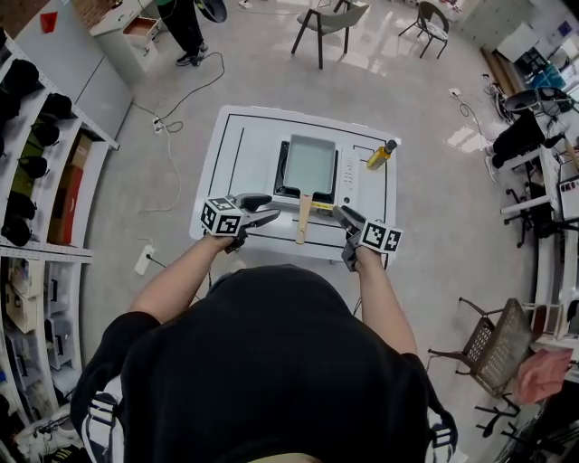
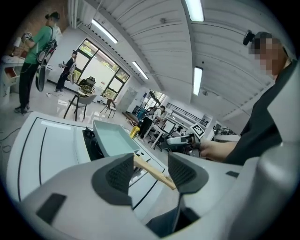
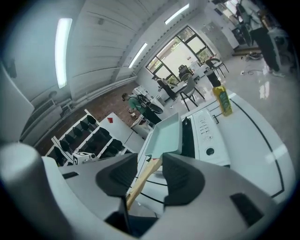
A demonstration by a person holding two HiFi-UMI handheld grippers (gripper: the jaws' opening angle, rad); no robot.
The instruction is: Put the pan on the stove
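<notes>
A pale green rectangular pan sits on the portable stove on the white table. Its wooden handle points toward me. My left gripper hovers just left of the handle, open and empty. In the left gripper view the pan and handle lie beyond the jaws of that gripper. My right gripper is just right of the handle. Its jaws stand narrowly apart, pressing on nothing. The right gripper view shows the handle past the gap of this gripper.
A yellow bottle stands at the table's far right corner, beside the stove. Shelves with dark objects line the left wall. Chairs and a standing person are far behind the table. A mesh chair is at my right.
</notes>
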